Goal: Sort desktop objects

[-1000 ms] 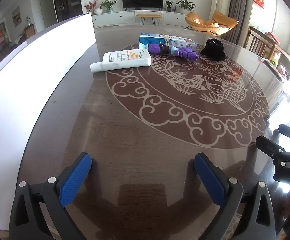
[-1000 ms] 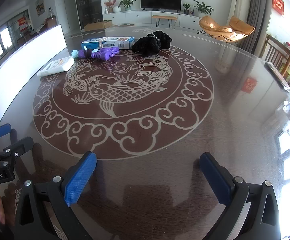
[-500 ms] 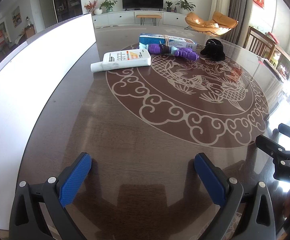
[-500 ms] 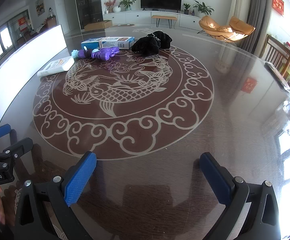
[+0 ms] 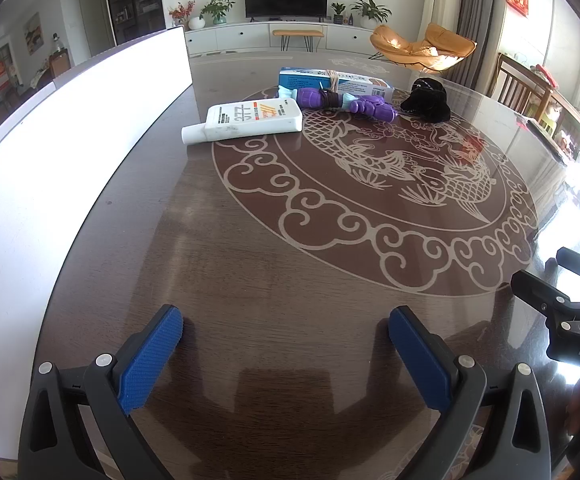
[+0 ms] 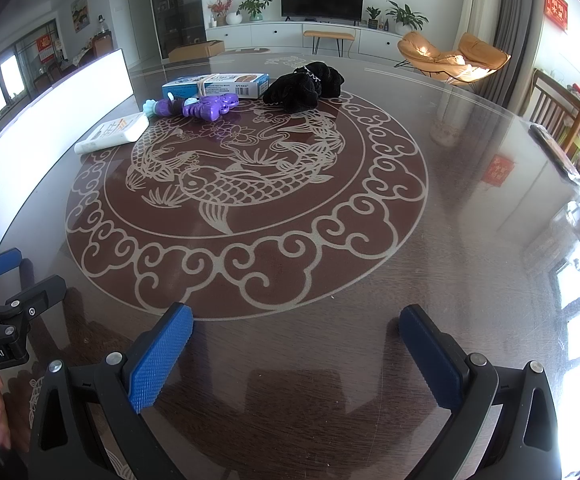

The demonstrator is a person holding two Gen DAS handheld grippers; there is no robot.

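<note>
Four things lie grouped in the upper part of the frame: one white bottle (image 5: 250,120) on its side, one blue box (image 5: 335,82) behind one purple toy (image 5: 345,102), and one black cloth bundle (image 5: 427,100) to their right. All rest on the patterned counter (image 5: 290,240). The left claw (image 5: 286,344) and right claw (image 6: 295,344) each stand apart, empty, at the bottom of their frames.

Black frames, blue ribbed pads (image 5: 150,358)
</note>
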